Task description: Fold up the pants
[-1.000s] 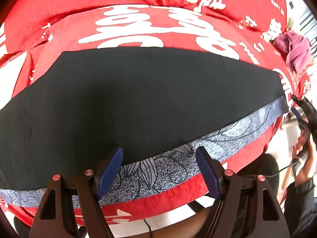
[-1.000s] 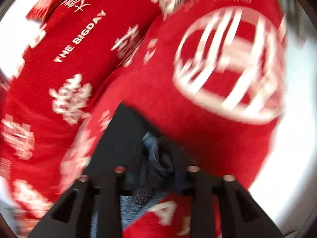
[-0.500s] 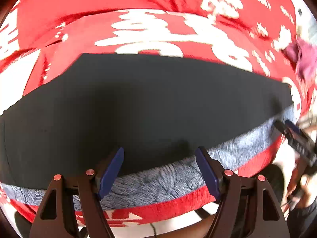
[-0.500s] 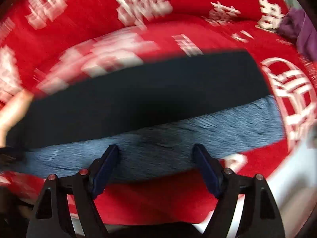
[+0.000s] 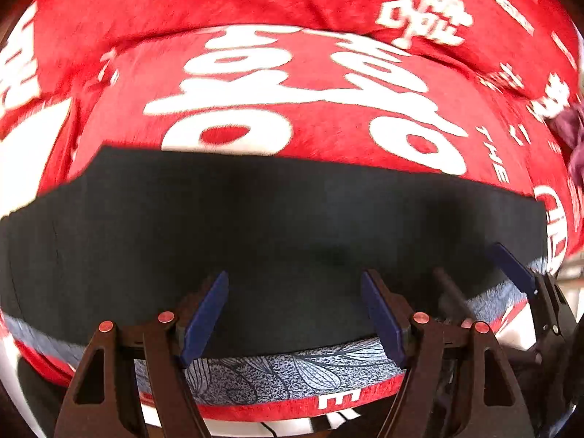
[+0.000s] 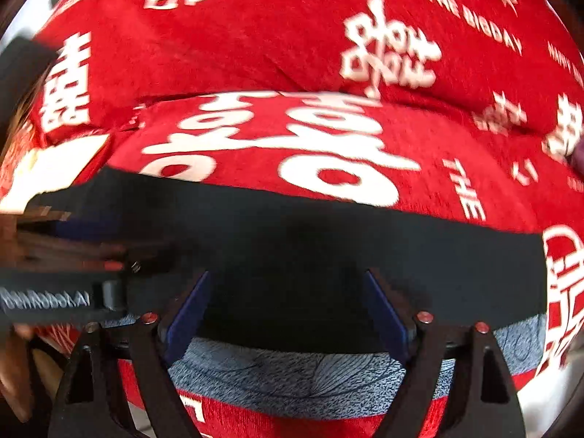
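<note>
The pants (image 5: 277,233) lie flat as a wide black band across the red cover, with a blue-grey leaf-patterned strip (image 5: 292,372) along the near edge. They also fill the right wrist view (image 6: 328,255), strip (image 6: 310,376) nearest. My left gripper (image 5: 294,314) is open and empty over the near edge of the pants. My right gripper (image 6: 288,310) is open and empty over the same edge, further right. The right gripper shows at the right of the left wrist view (image 5: 525,284). The left gripper shows blurred at the left of the right wrist view (image 6: 65,273).
A red cover with white lettering (image 5: 292,73) drapes the whole surface and rises at the back (image 6: 292,36). A purple cloth (image 5: 575,135) lies at the far right. The cover's front edge (image 5: 292,407) drops off just below the pants.
The right gripper let go of the pants' end, opened and swung round beside the left gripper. Both grippers moved forward over the pants' near edge.
</note>
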{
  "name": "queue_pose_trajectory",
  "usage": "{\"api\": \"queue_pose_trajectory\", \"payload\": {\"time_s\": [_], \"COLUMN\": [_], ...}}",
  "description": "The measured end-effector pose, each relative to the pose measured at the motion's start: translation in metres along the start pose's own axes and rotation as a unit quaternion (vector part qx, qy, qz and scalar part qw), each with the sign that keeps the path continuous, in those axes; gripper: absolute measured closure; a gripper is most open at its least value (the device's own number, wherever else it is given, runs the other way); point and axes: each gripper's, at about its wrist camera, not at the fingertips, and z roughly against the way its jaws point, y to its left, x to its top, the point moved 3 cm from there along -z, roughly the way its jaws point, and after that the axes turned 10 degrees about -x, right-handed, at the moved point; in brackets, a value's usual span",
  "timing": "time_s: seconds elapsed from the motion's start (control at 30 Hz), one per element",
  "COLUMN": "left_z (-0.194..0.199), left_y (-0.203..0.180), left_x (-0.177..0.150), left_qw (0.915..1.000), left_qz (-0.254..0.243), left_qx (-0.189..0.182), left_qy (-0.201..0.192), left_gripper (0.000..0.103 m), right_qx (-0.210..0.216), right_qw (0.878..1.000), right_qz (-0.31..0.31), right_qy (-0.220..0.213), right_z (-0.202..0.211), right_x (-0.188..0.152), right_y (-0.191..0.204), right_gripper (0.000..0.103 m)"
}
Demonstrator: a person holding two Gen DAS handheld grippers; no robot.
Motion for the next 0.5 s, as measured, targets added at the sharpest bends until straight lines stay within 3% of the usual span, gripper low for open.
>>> {"api": "queue_pose_trajectory", "payload": {"time_s": [0.23,0.37,0.5], "left_z": [-0.005,-0.008,-0.017], "left_y": [0.036,0.049,0.046], "left_x": [-0.007,-0.008,-0.008], "left_qw": [0.9989,0.9992,0.9981], "left_qz": [0.032,0.019,-0.036], "left_qx": [0.031,0.032,0.049], "left_qy": [-0.012,-0.011,-0.010], "left_gripper": [0.027,0.027,0.013], "right_qx": [-0.090,-0.074,-0.056], "right_qw": [0.995,0.997,0.998], "right_qz": [-0.013,-0.010,-0.007], "right_qy": [0.039,0.018,0.026], "right_z": [-0.029,-0.020,-0.030], "right_x": [0.001,0.001,0.003], "right_y": [0.004,0.015,0.026], "right_gripper": [0.012,0.012,0.012]}}
